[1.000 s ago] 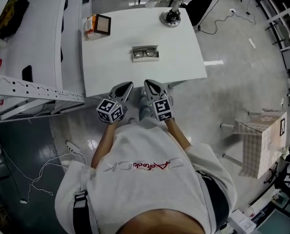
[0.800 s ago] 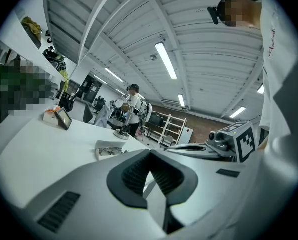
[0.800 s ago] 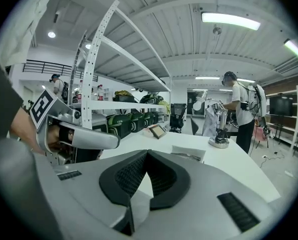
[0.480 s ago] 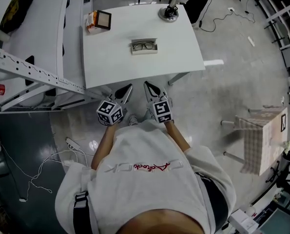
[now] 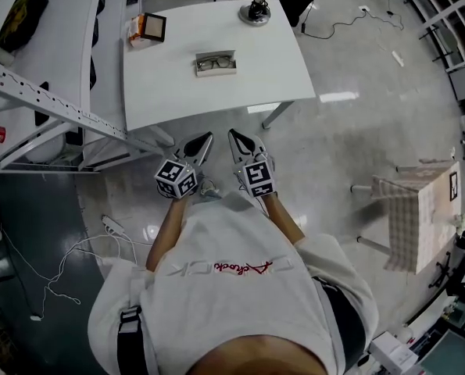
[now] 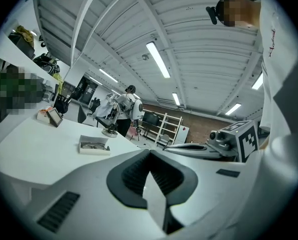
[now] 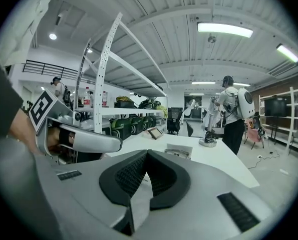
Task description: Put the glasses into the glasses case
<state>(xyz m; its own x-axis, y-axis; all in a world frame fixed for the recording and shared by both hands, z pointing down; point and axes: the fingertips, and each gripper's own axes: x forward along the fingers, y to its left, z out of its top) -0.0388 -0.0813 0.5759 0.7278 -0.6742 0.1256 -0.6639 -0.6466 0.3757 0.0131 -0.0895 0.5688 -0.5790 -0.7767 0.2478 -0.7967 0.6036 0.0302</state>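
The grey left gripper (image 5: 206, 137) and grey right gripper (image 5: 234, 134) were held back from the white table (image 5: 169, 92), jaws closed on nothing, presumably since the dark-framed glasses (image 5: 216, 63) lay in the open white case (image 5: 216, 54).

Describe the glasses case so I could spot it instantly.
Find the white table in front of the person. Near its middle lies the glasses case, a pale open box with dark-rimmed glasses inside. Its neighbours, a dark frame and a round-based stand, sit at the far edge.
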